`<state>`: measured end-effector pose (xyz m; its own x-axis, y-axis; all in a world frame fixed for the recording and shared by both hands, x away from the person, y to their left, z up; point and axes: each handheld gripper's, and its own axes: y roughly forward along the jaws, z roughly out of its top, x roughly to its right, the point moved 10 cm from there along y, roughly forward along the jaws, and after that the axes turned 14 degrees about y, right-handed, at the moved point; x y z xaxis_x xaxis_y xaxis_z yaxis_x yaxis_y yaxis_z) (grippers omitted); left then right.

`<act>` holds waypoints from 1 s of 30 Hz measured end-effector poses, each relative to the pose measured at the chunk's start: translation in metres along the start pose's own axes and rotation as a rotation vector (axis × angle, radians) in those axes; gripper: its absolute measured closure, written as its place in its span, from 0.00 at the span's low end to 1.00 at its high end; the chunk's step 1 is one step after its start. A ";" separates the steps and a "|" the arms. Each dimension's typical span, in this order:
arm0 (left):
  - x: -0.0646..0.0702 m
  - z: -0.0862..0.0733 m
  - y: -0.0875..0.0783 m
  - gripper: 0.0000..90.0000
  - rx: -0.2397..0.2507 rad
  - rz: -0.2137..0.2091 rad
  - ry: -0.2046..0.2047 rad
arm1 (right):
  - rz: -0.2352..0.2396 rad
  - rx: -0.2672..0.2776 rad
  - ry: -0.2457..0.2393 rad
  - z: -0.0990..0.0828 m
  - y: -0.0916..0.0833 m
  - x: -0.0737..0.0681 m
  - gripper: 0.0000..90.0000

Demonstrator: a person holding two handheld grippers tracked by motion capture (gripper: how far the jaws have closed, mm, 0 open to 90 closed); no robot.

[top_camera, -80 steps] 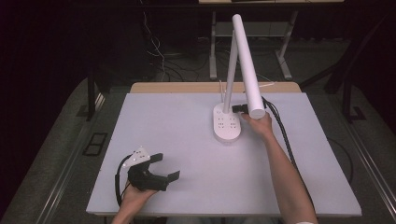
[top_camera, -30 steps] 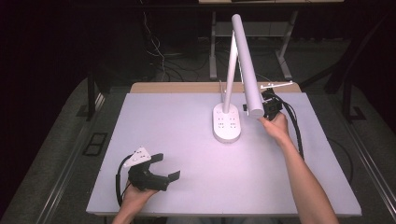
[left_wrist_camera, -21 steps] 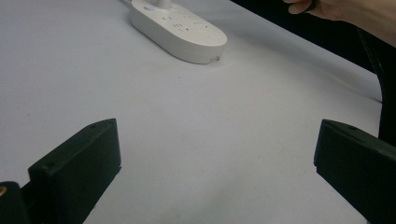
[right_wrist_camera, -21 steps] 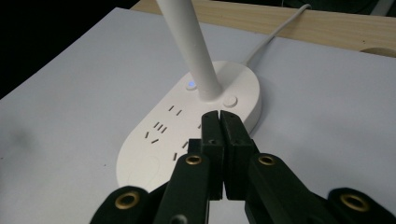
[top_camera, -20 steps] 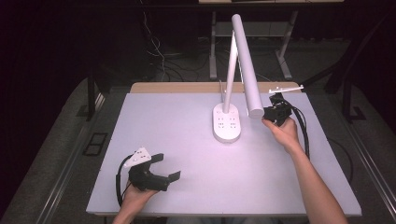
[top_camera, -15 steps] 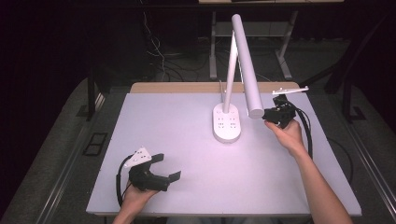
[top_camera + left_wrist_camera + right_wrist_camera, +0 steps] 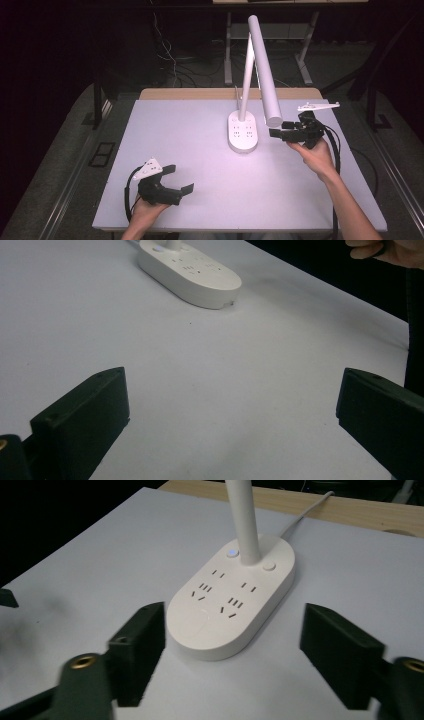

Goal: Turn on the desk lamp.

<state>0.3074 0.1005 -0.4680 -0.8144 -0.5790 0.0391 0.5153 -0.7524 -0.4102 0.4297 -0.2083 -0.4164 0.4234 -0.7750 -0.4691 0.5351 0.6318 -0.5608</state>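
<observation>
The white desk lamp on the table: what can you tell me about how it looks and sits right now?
The desk lamp looks like smooth white plastic. Its oval base lies flat on the pale table, toward the far edge, with socket slots, a lit blue dot and a round button on top. A slim stem rises from the base to a long tube head slanting down toward the right. A pale cord trails off behind. Nothing grips it.

The lamp is plain white all over, tube, stem and the oval base. That base has small dark socket slots, one round button glowing bluish-white left of the stem and a plain white one right of it. Under the lamp, the table is pale lavender-white with a tan wood strip behind. Both grippers are matte black with light grey top plates and black cables.
</observation>
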 end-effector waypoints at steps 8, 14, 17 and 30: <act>0.000 0.000 0.001 0.00 0.002 0.000 0.000 | 0.017 -0.006 -0.004 -0.024 -0.018 -0.007 0.00; 0.000 0.000 0.001 0.00 -0.001 -0.001 0.000 | 0.036 0.009 0.005 -0.039 -0.028 -0.009 0.00; 0.001 0.000 0.001 0.00 0.000 -0.002 0.001 | 0.051 0.022 0.012 -0.053 -0.037 -0.011 0.00; 0.000 0.000 0.001 0.00 -0.004 0.003 0.004 | 0.064 0.041 0.000 -0.097 -0.050 -0.016 0.01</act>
<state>0.3078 0.1000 -0.4684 -0.8140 -0.5798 0.0342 0.5164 -0.7496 -0.4141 0.3251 -0.2257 -0.4470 0.4578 -0.7333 -0.5027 0.5367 0.6787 -0.5013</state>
